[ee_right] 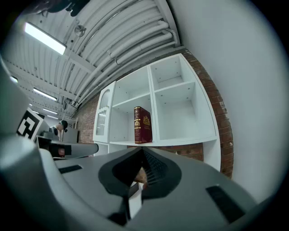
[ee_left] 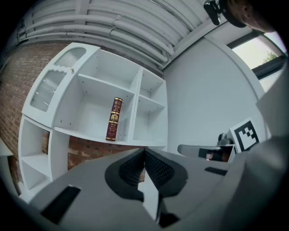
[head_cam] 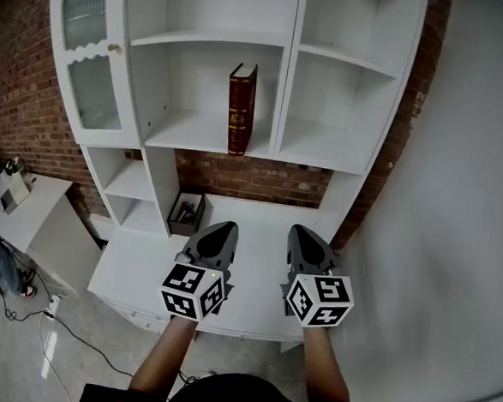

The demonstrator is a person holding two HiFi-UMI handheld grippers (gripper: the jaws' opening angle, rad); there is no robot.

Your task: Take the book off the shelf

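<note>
"Where was the book (head_cam: 241, 109)?"

"Upright on the white shelf (head_cam: 187, 133), toward the right of its compartment."

"And the fingers?"

"The left gripper (head_cam: 224, 228) and right gripper (head_cam: 299, 232) both had theirs closed on nothing, level over the bench (head_cam: 144, 261), well apart from the book."

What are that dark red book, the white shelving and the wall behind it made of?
The book looks bound in dark red leather or leatherette, with gilt stamping on the spine. The shelving looks like painted or laminated board: smooth, matte white panels. The wall is bare red brick with mortar lines.
</note>
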